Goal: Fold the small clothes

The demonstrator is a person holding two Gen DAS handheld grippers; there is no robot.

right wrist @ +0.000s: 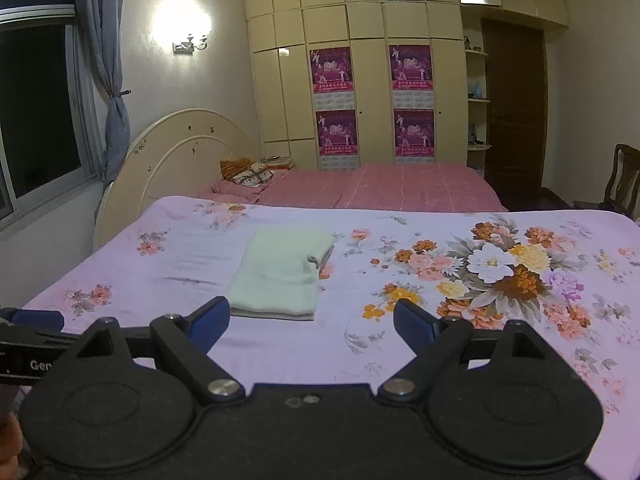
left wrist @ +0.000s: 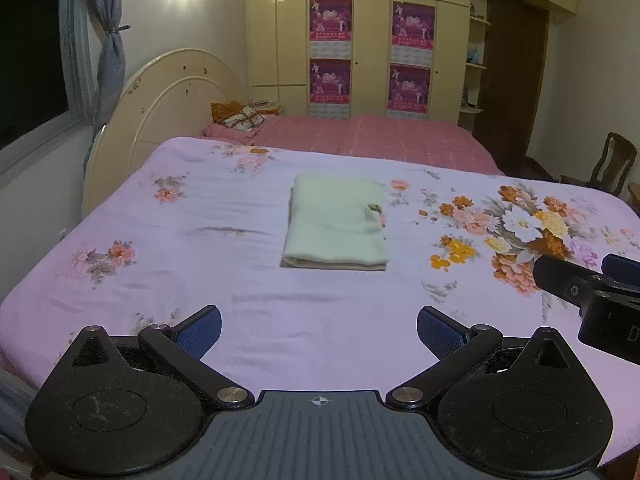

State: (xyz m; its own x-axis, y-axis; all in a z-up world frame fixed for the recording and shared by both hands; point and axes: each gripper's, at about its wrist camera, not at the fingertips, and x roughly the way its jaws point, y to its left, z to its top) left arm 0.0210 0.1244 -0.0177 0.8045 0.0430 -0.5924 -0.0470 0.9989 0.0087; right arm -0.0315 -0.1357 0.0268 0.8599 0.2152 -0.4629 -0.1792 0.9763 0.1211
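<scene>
Folded garment [left wrist: 336,222]: pale green soft cloth, matt, slightly fuzzy. Bedsheet [left wrist: 248,280]: thin floral printed cloth, smooth, light creases. Left gripper [left wrist: 319,330] and right gripper [right wrist: 311,318]: matt black plastic, dusty, shiny metal pins, blue textured rubbery pads [left wrist: 438,334]. Wardrobe [right wrist: 368,80]: glossy cream panels with paper posters [right wrist: 334,68]. Headboard [right wrist: 176,160]: smooth cream gloss.

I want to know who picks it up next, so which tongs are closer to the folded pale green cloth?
Right, by appearance. The right tongs sit just short of the folded cloth's near edge; the left tongs hang farther back from the cloth, with bare sheet between. Both open.
</scene>
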